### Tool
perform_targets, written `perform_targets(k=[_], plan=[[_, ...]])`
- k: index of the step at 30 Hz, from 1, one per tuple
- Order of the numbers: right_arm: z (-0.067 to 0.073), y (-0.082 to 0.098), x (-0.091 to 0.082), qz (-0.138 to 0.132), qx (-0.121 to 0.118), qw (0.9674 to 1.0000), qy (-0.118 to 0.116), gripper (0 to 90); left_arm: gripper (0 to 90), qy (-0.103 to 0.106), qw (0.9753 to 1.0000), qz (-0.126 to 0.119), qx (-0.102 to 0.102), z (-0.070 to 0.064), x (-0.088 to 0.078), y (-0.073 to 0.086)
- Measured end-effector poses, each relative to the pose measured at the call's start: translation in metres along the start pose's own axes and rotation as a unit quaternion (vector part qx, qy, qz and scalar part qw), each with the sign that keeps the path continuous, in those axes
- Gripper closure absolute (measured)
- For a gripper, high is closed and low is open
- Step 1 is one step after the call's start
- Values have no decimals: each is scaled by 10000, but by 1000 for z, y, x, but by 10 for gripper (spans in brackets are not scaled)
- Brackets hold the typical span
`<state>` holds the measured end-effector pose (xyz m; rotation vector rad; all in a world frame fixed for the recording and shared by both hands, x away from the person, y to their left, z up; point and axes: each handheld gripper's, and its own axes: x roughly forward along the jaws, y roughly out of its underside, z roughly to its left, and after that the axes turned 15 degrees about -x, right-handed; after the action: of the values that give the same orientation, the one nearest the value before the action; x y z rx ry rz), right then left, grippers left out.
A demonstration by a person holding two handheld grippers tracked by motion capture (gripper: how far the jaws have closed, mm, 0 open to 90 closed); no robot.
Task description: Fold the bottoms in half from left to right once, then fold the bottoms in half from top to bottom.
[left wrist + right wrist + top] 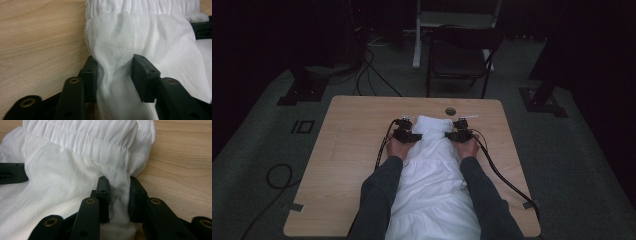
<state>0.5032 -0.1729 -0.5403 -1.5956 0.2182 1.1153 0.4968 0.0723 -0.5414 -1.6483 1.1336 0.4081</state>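
A white garment [432, 165] with a gathered elastic band lies lengthwise on the wooden table [352, 150], band end away from me. My left gripper [406, 132] sits at the cloth's left edge near the band. In the left gripper view its jaws [113, 72] pinch a bunched fold of the garment [150, 37]. My right gripper [460, 132] sits at the right edge, level with the left. Its jaws [118, 197] close on a fold of the garment [75, 170] just below the band. Each gripper view shows the other gripper's black tip at the frame edge.
A round hole [450, 110] is set in the table near its far edge. A dark folding chair [459, 55] stands beyond the table. Cables trail from both grippers across the tabletop and over the floor. Bare wood lies to the left and right of the cloth.
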Motion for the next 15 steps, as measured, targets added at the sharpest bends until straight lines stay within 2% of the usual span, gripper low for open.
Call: perform_targets(k=[3, 7, 10, 12, 15], plan=[[-1, 0, 0, 13, 15, 10000, -43, 722, 670, 17, 10000, 85, -17, -2, 1, -1], [-1, -1, 0, 7, 15, 9999, -102, 675, 760, 156, 9996, 191, -116, -1, 1, 0], [0, -1, 0, 0, -15, 10000, -86, 675, 807, 269, 9992, 250, -175, 0, 2, 0], [0, -1, 0, 38, -59, 10000, -30, 743, 826, 327, 9989, 260, -209, 1, 2, 0], [-3, -1, 0, 97, 40, 9999, -90, 830, 841, 351, 9989, 259, -185, 2, 1, 0]])
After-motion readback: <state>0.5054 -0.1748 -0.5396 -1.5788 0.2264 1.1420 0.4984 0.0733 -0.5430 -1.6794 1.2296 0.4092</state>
